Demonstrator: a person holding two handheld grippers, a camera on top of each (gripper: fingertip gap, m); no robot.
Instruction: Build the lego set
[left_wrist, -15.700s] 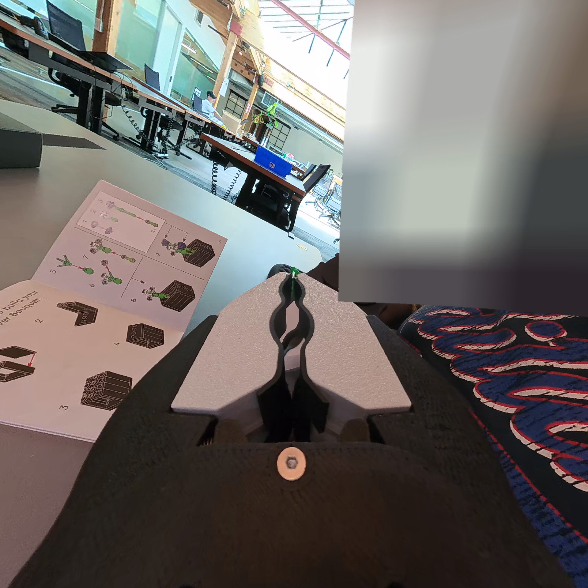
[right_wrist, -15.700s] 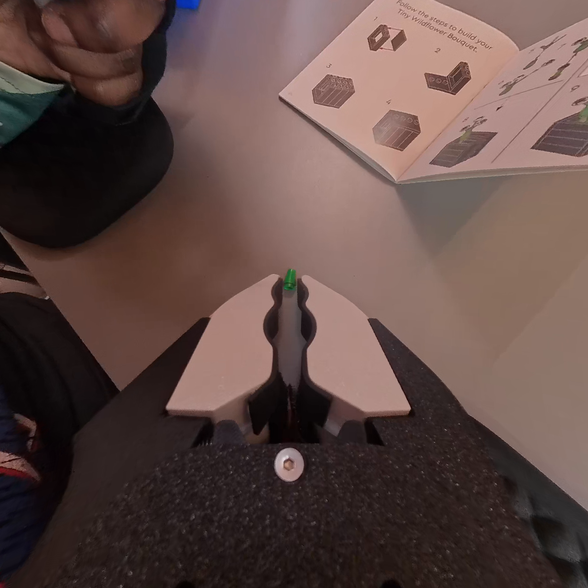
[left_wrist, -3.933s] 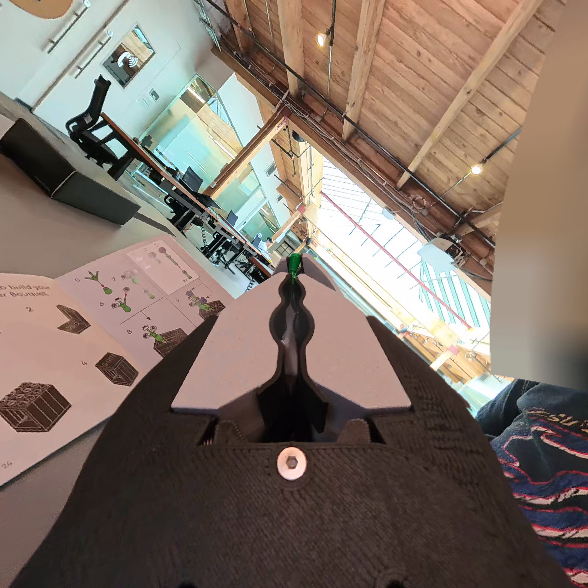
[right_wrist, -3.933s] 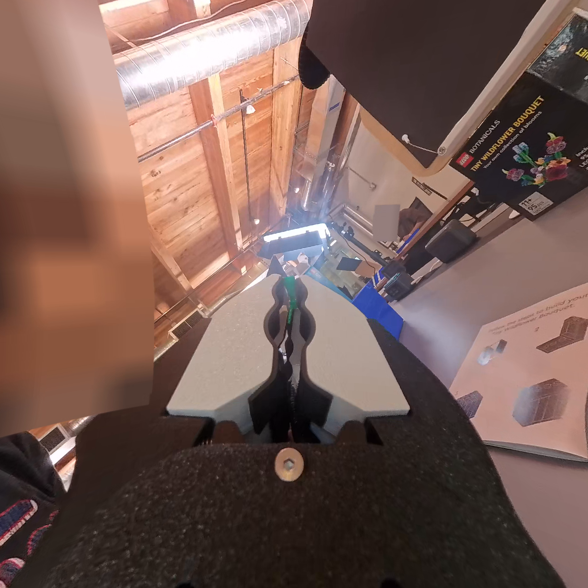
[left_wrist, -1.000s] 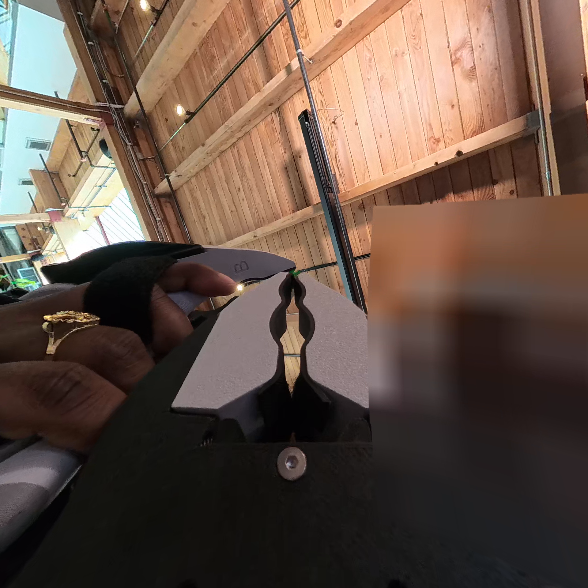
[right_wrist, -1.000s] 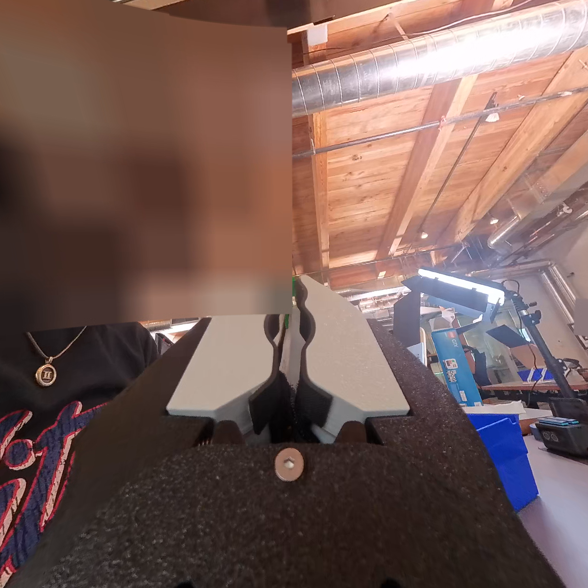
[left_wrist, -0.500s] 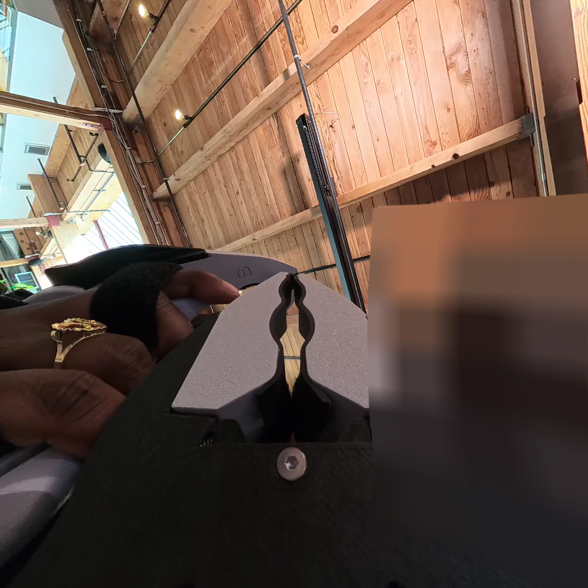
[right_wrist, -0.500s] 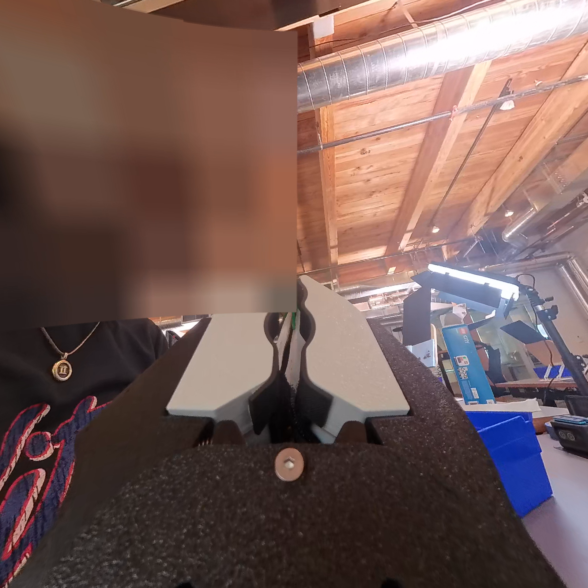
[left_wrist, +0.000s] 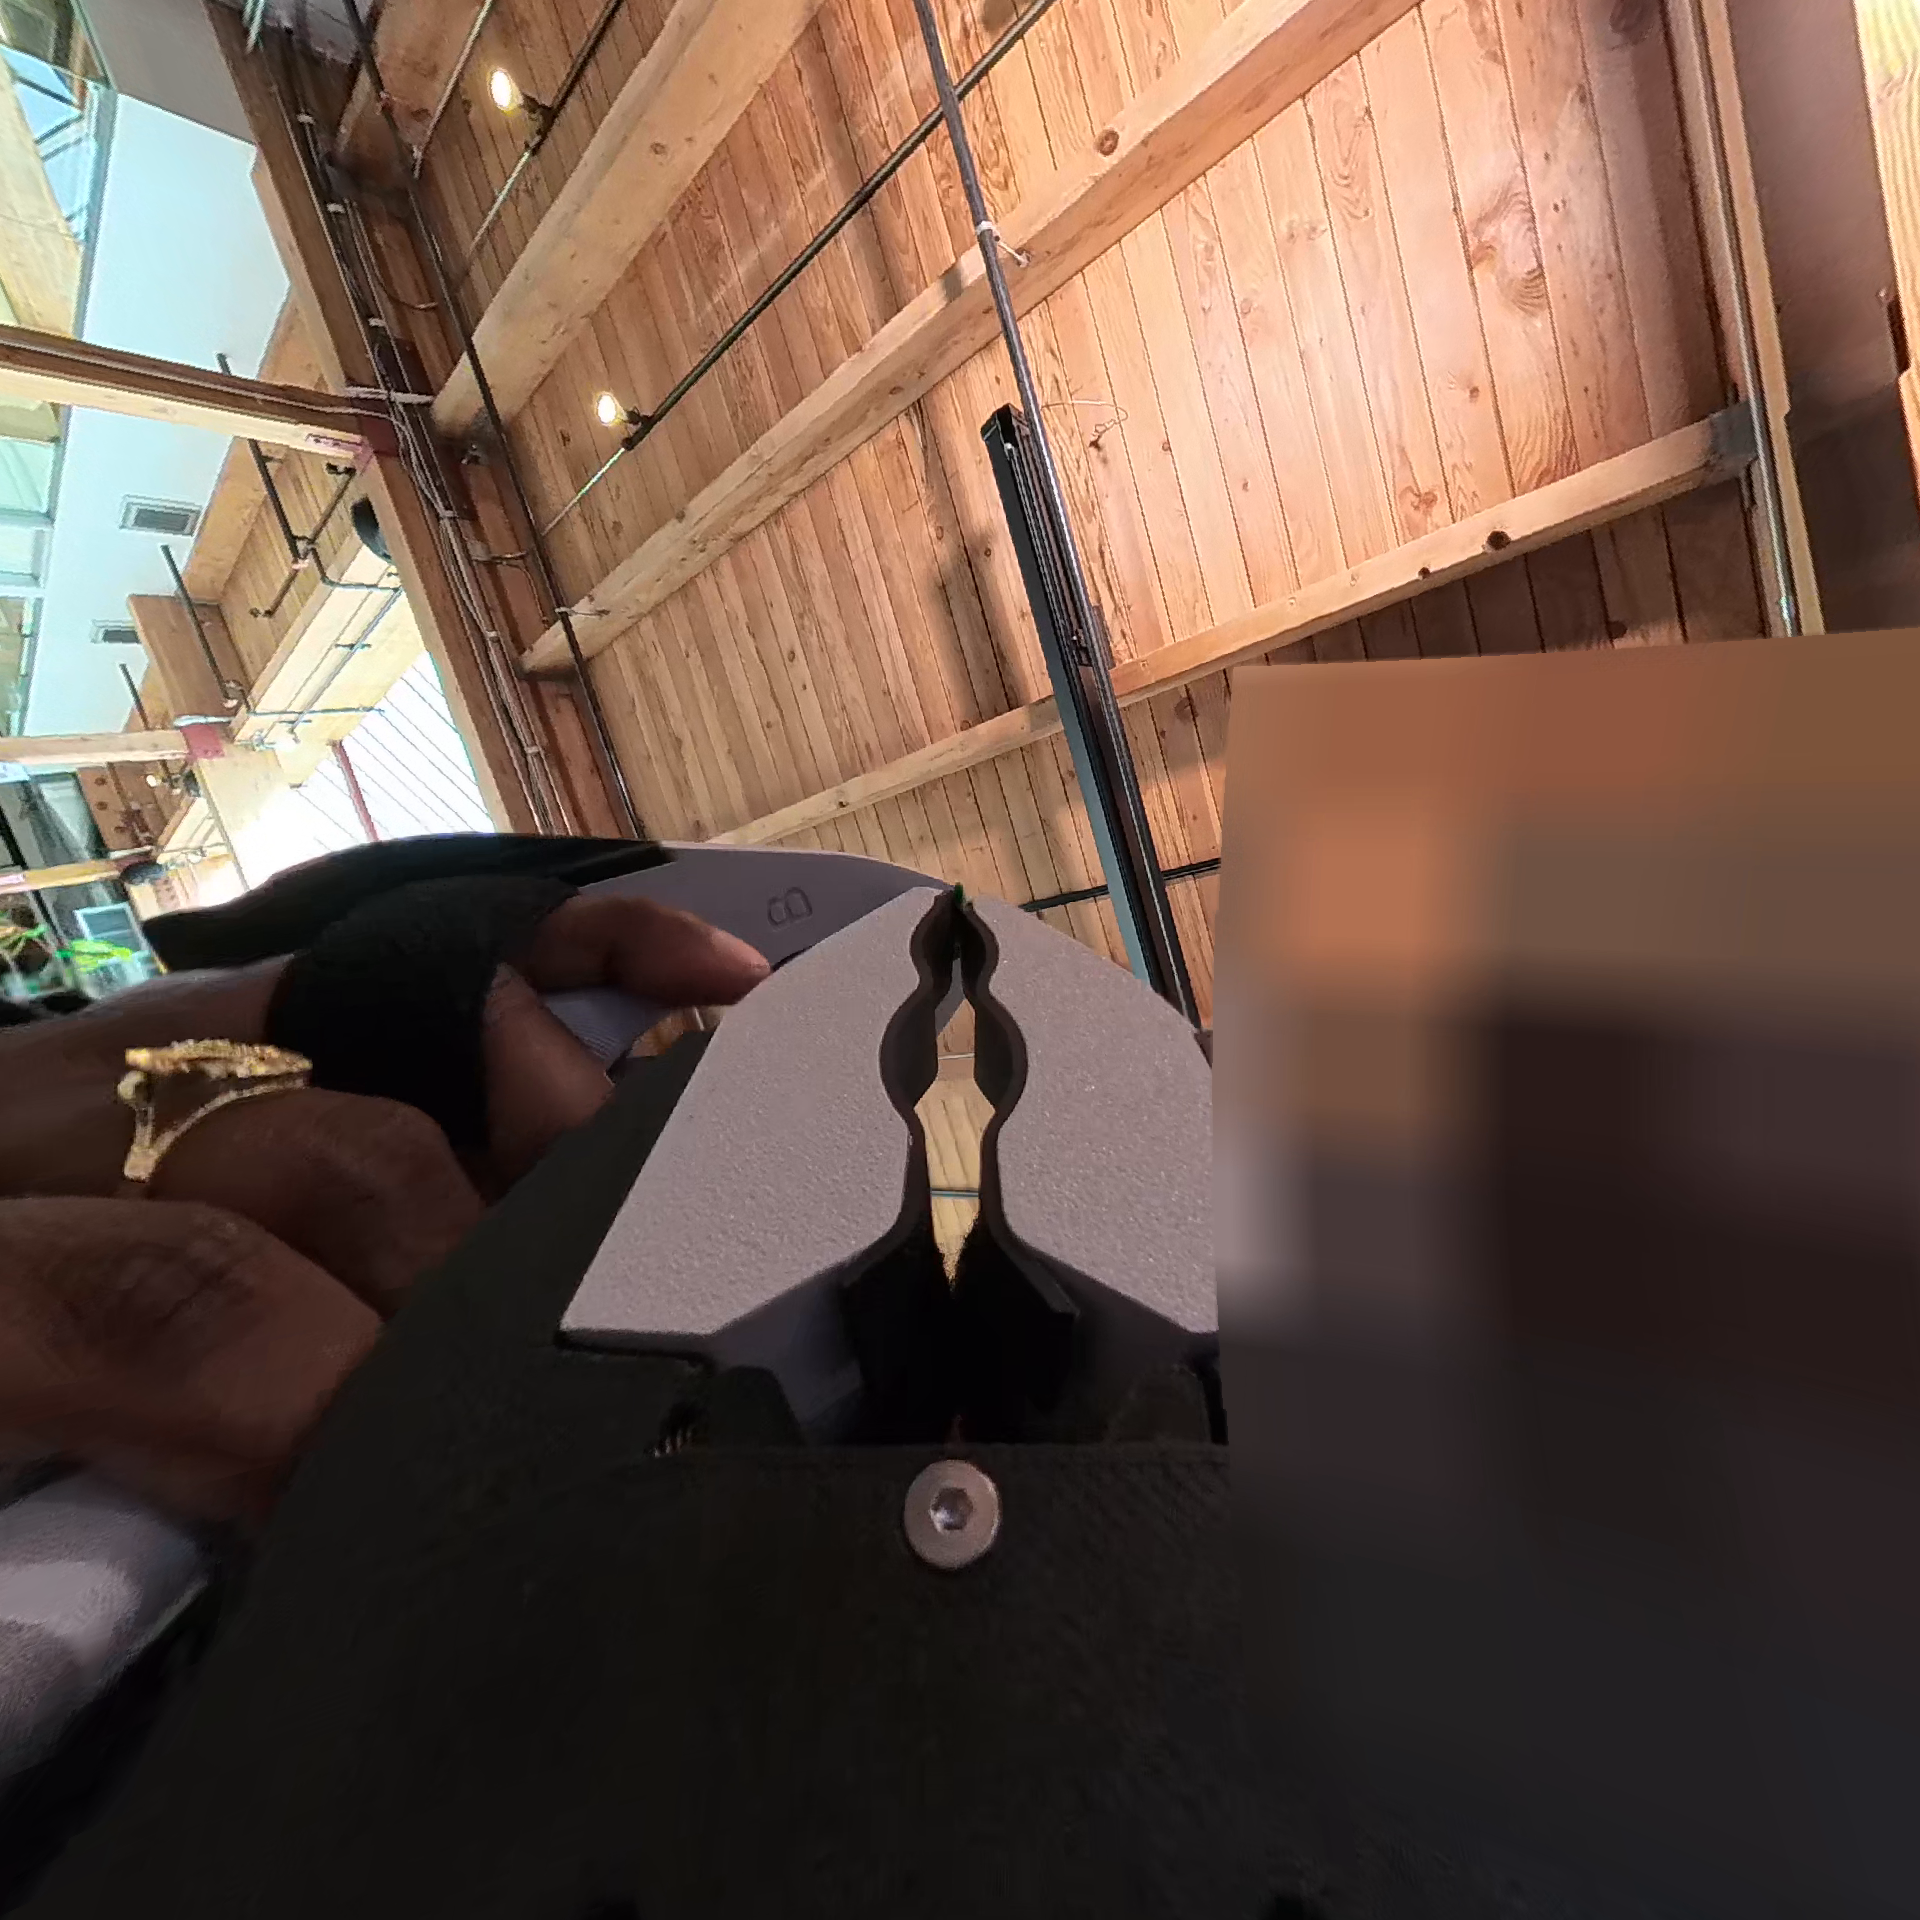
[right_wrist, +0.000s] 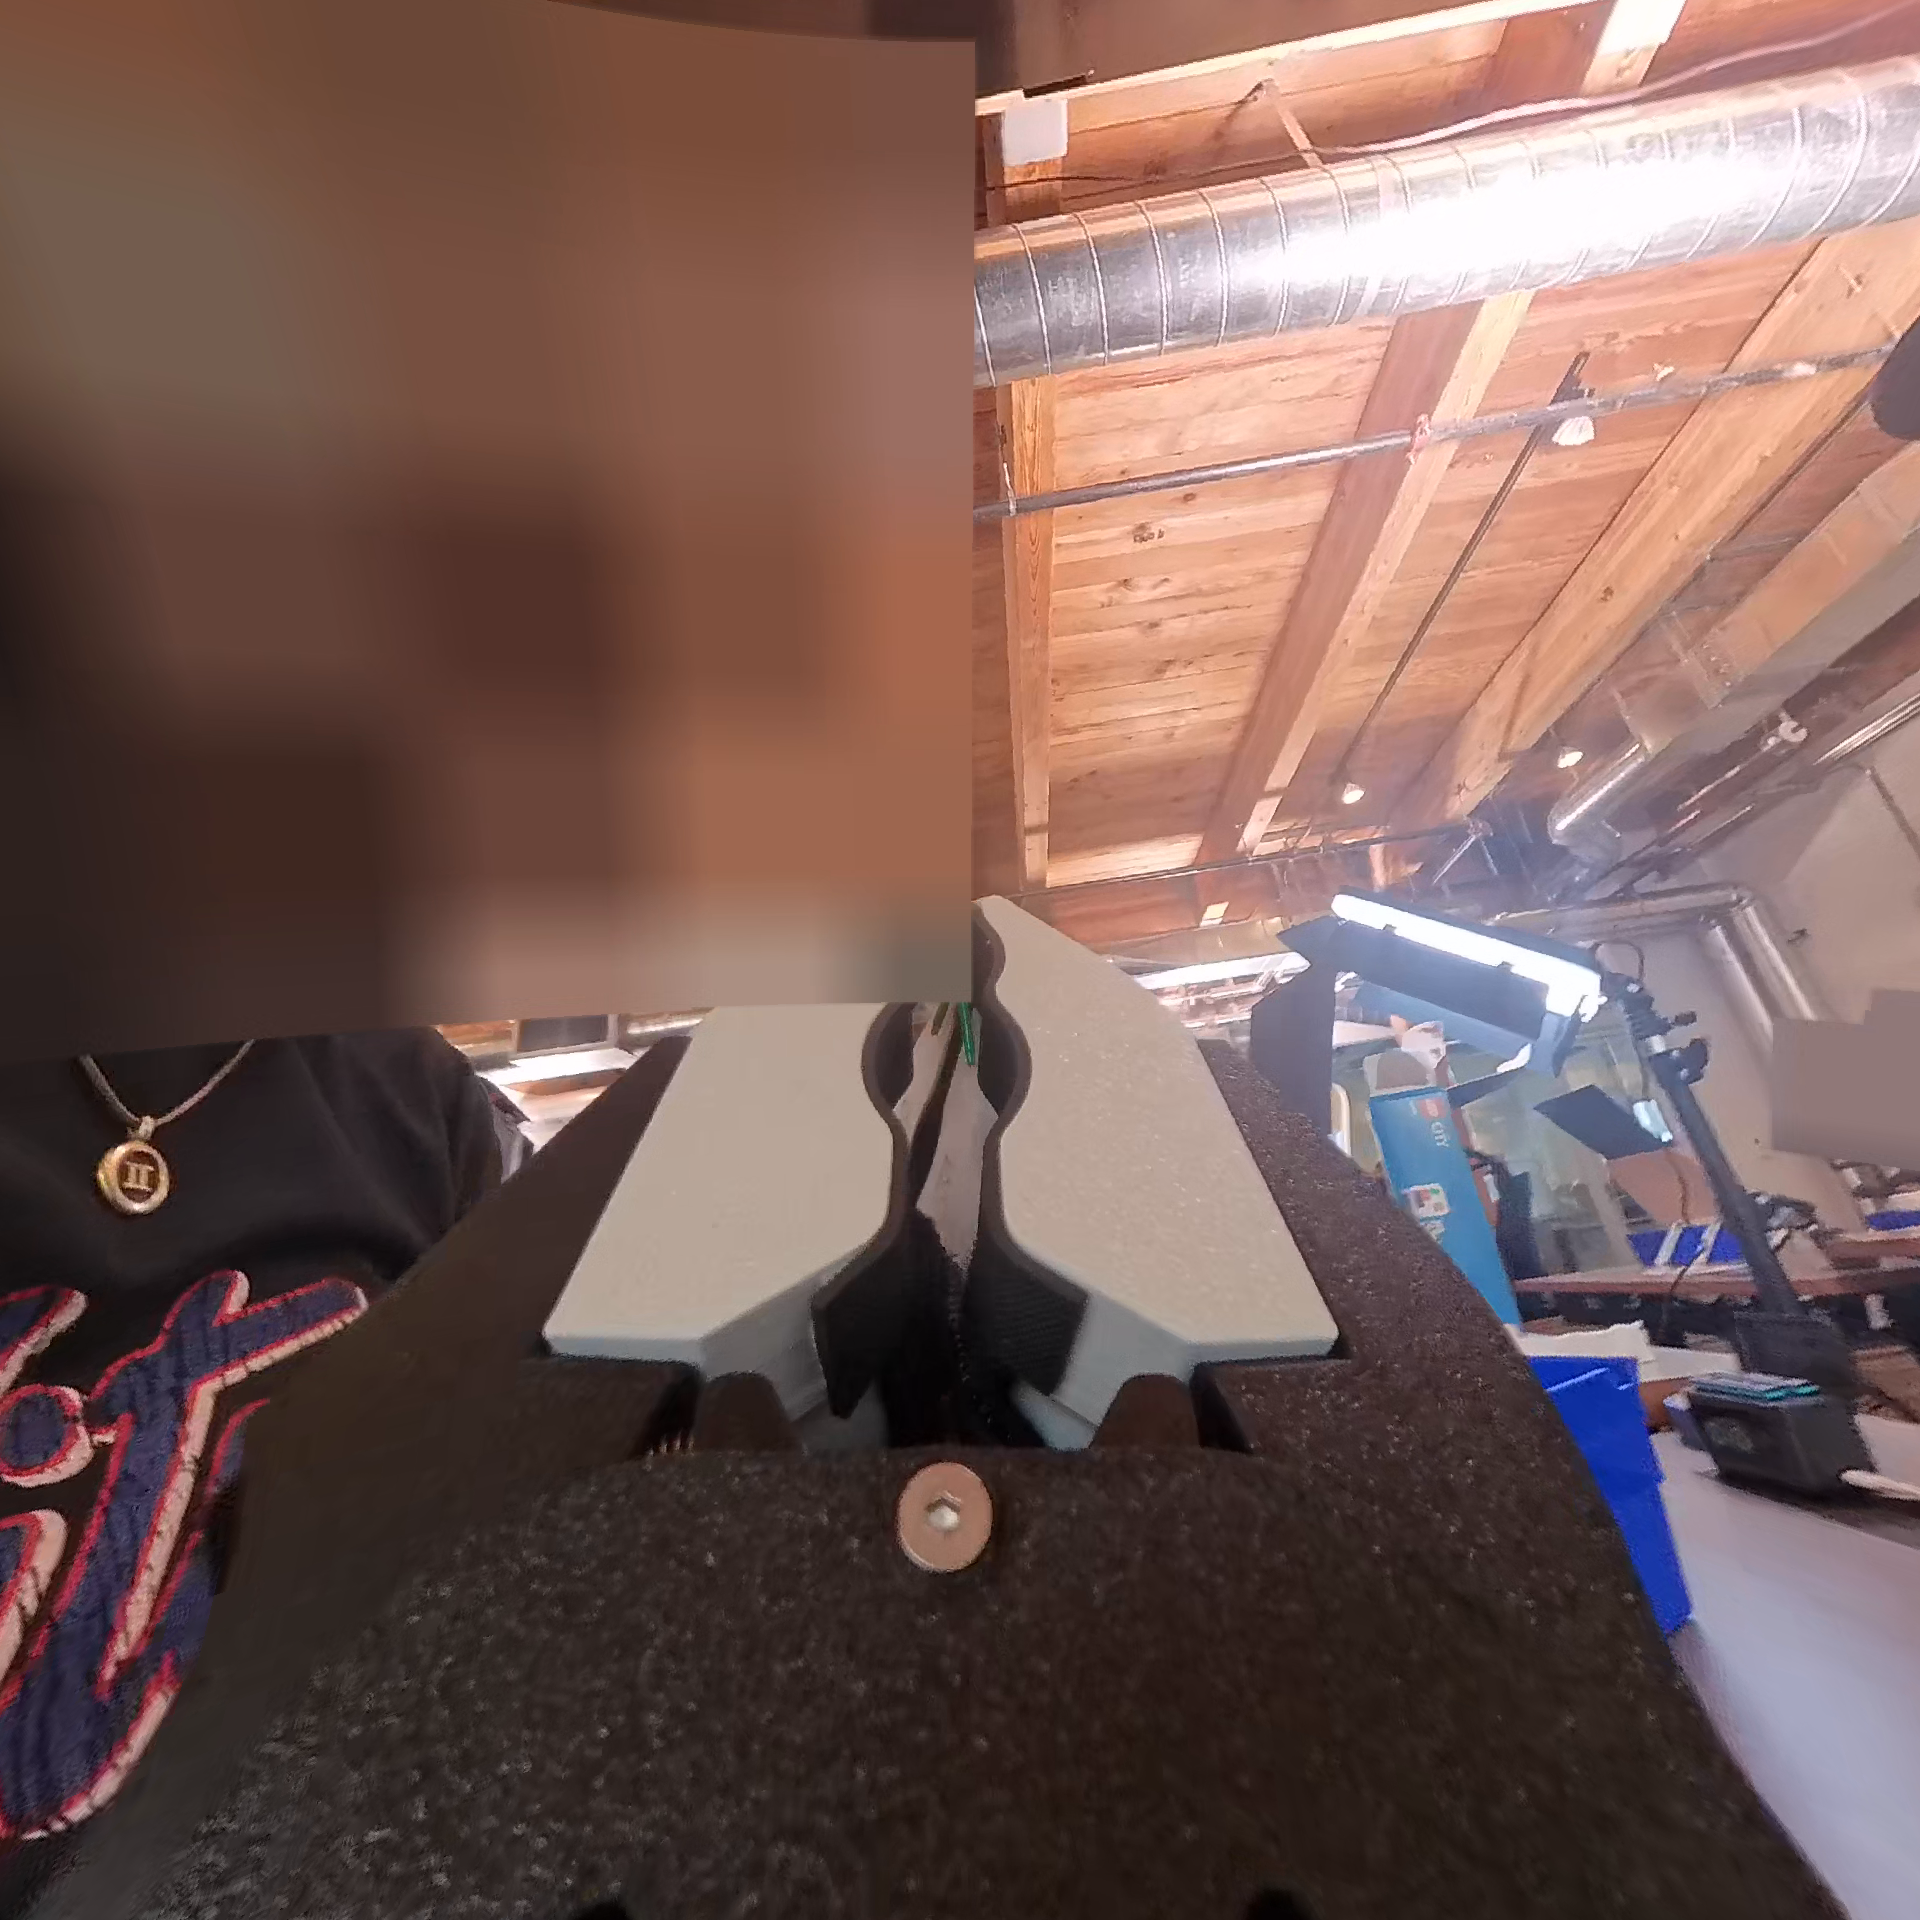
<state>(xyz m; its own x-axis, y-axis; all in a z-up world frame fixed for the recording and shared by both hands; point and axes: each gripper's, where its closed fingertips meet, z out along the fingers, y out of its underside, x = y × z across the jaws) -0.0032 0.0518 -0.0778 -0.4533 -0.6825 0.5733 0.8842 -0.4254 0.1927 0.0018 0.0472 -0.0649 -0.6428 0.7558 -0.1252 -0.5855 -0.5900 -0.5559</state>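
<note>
Both grippers point up at the wooden ceiling, close to the person. My left gripper (left_wrist: 957, 900) is shut on a small green lego piece (left_wrist: 956, 891), of which only a sliver shows at the tips. The right gripper's grey finger (left_wrist: 800, 914) and the hand (left_wrist: 260, 1195) that holds it sit just left of it, almost touching. In the right wrist view my right gripper (right_wrist: 977, 935) is shut on a thin green lego piece (right_wrist: 967, 1029) between the fingers. Its left fingertip is hidden by a blurred patch.
The person's dark printed shirt and pendant (right_wrist: 135, 1174) fill the lower left of the right wrist view. A blue bin (right_wrist: 1600, 1475) stands on the grey table (right_wrist: 1818, 1683) at the right, with a light on a stand (right_wrist: 1455, 961) behind. The tips of both grippers are at nearly the same place.
Both grippers have risen from the table and booklet to point at the ceiling. Over the last second the hand and right gripper have edged closer to my left gripper's tips.
</note>
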